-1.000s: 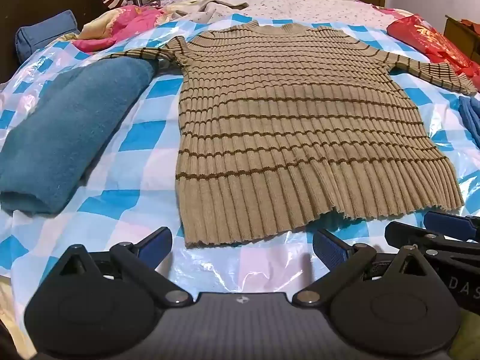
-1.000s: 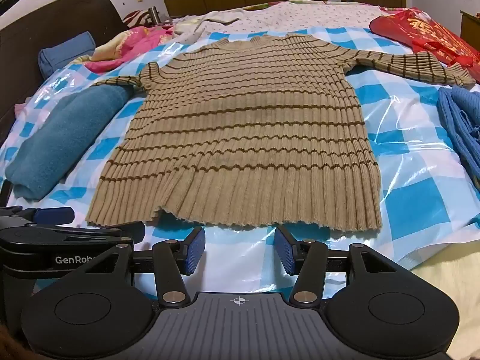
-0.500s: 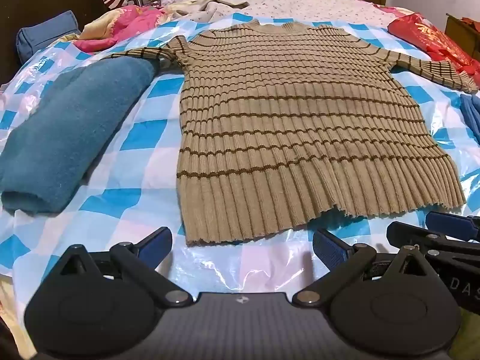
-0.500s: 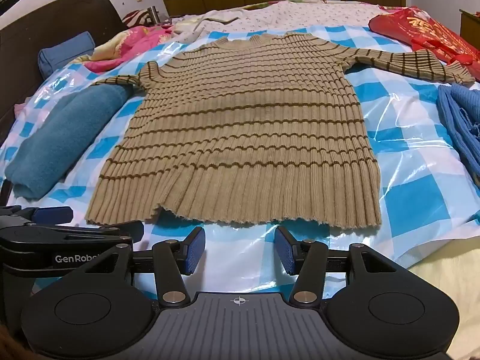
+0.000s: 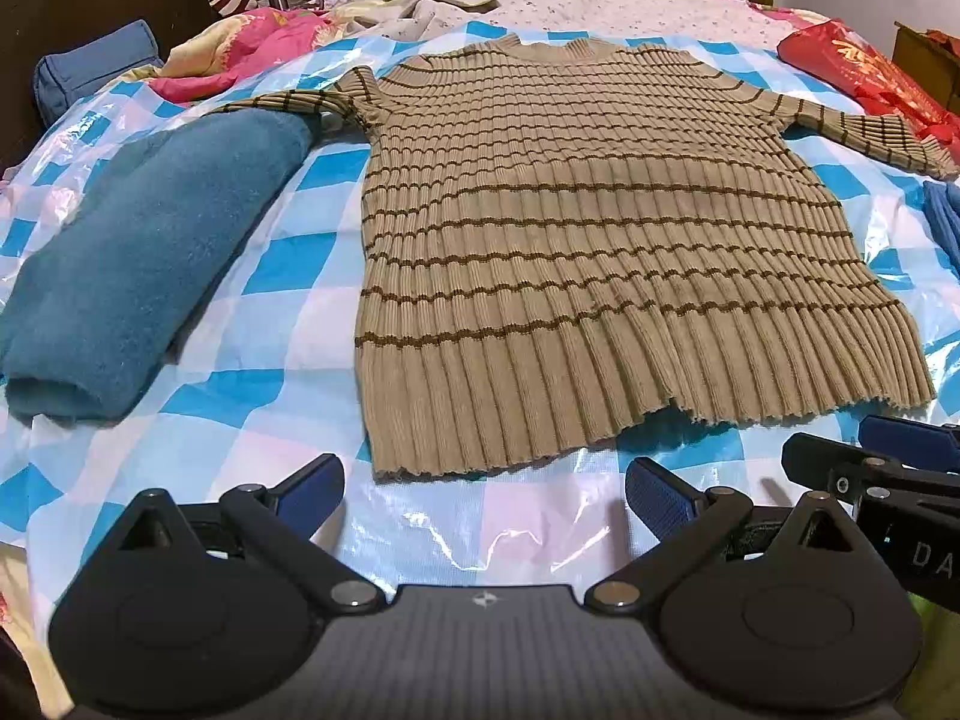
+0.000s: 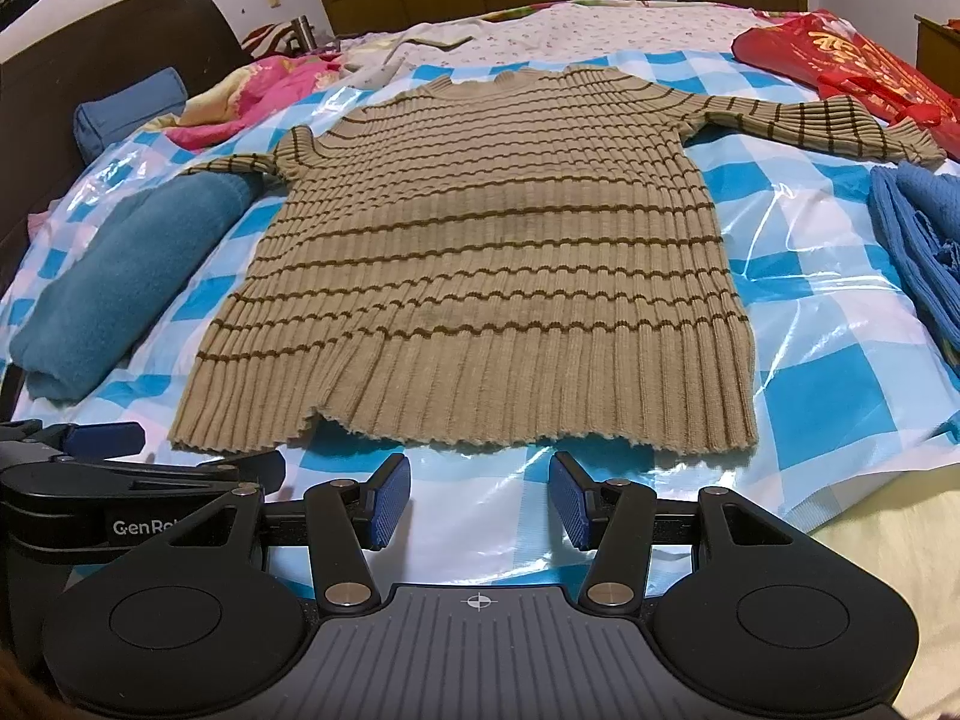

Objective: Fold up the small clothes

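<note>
A tan ribbed sweater with brown stripes (image 5: 576,240) (image 6: 492,276) lies flat on the blue-and-white checked plastic sheet (image 5: 270,264) (image 6: 810,276), both sleeves spread out, hem toward me. My left gripper (image 5: 483,492) hovers just short of the hem's left part, jaws wide open with nothing between them. My right gripper (image 6: 480,498) hangs near the hem's middle, open and empty too. Each gripper shows at the edge of the other's view.
A folded teal towel (image 5: 138,264) (image 6: 126,264) lies left of the sweater, over its left cuff. A blue knit garment (image 6: 918,252) sits at the right. Pink bedding (image 5: 252,48), a red bag (image 6: 840,60) and a dark headboard (image 6: 108,60) ring the bed.
</note>
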Demonstrator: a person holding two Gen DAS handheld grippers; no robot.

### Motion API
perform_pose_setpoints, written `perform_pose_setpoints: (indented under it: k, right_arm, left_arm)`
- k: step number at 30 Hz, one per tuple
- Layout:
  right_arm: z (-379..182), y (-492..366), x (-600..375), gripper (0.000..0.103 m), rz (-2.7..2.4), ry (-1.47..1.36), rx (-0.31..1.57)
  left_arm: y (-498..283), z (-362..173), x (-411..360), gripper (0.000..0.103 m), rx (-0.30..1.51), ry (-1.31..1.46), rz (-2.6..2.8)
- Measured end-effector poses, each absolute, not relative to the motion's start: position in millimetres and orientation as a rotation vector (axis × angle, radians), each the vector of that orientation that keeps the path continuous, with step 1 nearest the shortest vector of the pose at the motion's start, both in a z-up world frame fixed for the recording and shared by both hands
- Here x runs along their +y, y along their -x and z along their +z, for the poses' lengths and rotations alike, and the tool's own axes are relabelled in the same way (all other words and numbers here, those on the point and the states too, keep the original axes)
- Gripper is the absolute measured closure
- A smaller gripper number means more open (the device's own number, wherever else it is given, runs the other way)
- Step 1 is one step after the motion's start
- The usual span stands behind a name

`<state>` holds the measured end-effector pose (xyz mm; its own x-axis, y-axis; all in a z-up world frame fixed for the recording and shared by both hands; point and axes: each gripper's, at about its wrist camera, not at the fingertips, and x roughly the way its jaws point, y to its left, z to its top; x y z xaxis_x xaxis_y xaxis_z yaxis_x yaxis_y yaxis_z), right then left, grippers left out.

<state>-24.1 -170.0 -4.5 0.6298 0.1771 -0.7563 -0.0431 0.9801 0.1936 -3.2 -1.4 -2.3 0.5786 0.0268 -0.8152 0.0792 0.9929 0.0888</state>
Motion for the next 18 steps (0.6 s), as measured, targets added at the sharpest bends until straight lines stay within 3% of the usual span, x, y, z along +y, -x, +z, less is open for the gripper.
perform_pose_setpoints:
  k: [18]
  right_arm:
    - [-5.1,24.7,-169.8,0.052,0.126,-0.159,0.884]
  left_arm:
    - [5.1,-0.4,-2.6,0.000,0.931,-0.151,-0.024]
